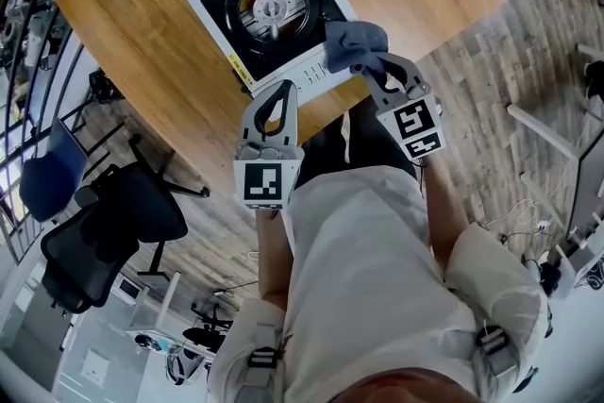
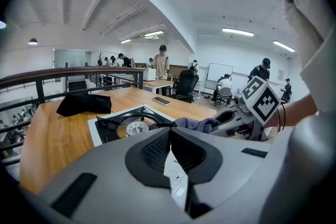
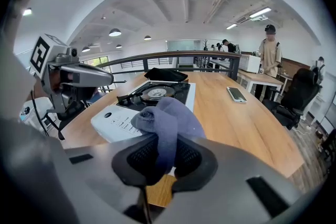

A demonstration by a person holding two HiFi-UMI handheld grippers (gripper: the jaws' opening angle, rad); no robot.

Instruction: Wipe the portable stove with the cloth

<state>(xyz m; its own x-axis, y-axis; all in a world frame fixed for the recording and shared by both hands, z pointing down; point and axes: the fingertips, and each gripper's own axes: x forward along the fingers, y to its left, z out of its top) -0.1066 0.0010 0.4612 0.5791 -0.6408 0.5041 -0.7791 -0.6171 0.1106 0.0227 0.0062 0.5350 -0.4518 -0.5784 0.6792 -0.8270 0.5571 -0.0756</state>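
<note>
Right gripper (image 1: 374, 71) pinches crumpled blue-grey cloth (image 1: 354, 42) at front control strip of white portable stove with black burner top (image 1: 215, 12), upper centre of frame. Left gripper (image 1: 280, 94) jaws pressed together, empty, just below it. Wipe looks barely begun; next press cloth flat, sweep panel

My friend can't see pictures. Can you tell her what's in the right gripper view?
The right gripper is shut on a bluish cloth that bunches up above its jaws. Behind it, a white portable stove with a black burner sits on a wooden table. A phone also lies on the table.
</note>
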